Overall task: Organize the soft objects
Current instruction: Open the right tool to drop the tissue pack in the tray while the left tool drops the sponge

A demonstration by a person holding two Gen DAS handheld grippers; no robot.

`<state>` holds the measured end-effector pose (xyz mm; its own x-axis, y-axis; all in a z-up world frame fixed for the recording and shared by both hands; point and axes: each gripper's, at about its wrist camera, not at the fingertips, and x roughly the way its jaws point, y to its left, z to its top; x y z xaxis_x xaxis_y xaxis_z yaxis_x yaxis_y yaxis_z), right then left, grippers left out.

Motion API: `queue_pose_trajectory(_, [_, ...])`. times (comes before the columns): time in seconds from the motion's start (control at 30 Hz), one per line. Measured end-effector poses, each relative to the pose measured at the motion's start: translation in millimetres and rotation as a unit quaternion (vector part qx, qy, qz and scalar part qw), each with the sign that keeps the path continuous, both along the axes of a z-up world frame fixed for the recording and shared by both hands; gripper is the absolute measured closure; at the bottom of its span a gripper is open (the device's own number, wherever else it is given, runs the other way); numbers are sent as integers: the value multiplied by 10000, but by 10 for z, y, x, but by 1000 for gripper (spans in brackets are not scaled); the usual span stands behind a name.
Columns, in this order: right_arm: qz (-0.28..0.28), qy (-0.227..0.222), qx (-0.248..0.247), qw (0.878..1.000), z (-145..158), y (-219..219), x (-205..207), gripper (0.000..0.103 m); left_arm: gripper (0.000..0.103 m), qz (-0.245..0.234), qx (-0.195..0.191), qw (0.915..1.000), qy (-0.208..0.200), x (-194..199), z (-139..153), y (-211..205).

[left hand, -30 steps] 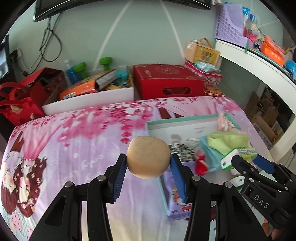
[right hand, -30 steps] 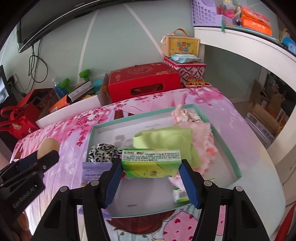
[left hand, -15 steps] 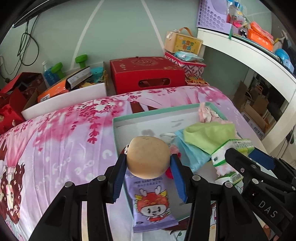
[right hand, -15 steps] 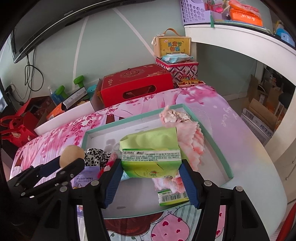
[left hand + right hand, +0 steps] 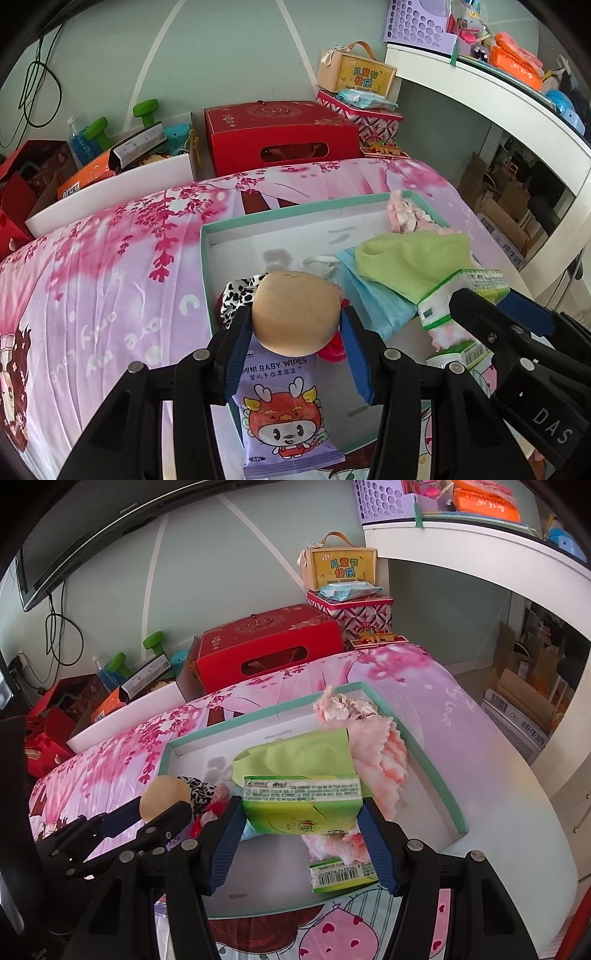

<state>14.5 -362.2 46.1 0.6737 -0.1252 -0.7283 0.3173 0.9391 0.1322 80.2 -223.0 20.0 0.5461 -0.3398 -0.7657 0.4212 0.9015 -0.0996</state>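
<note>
My left gripper [image 5: 295, 332] is shut on a tan soft ball [image 5: 295, 311] and holds it above the left end of the teal-rimmed box [image 5: 258, 224]. My right gripper [image 5: 301, 825] is shut on a green tissue pack [image 5: 301, 805] over the middle of the box [image 5: 436, 775]. In the box lie a green cloth [image 5: 413, 262], a blue face mask [image 5: 373, 301], a pink fluffy cloth [image 5: 380, 760], a black-and-white scrunchie [image 5: 236, 295], a purple baby wipes pack [image 5: 284, 417] and another small green pack [image 5: 341, 875].
The box sits on a pink floral bedspread [image 5: 110, 280]. Behind the bed stand a red gift box [image 5: 280, 136], a white bin [image 5: 110, 184] of clutter and red bags [image 5: 22, 177]. A white shelf [image 5: 498, 96] curves along the right.
Both grippers moved forward over the box with their loads. The ball went from over the bedspread to above the box's left end.
</note>
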Motion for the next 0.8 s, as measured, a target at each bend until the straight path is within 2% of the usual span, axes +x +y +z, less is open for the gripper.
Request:
queue_pose_trajectory(0.43, [74, 171, -20, 9998, -71, 48, 53, 37, 48, 118, -94, 9998, 89, 16, 45, 88])
queue_pose_trajectory(0.8, [136, 280, -84, 9995, -100, 90, 83, 37, 45, 623, 167, 9978, 120, 82, 60, 314])
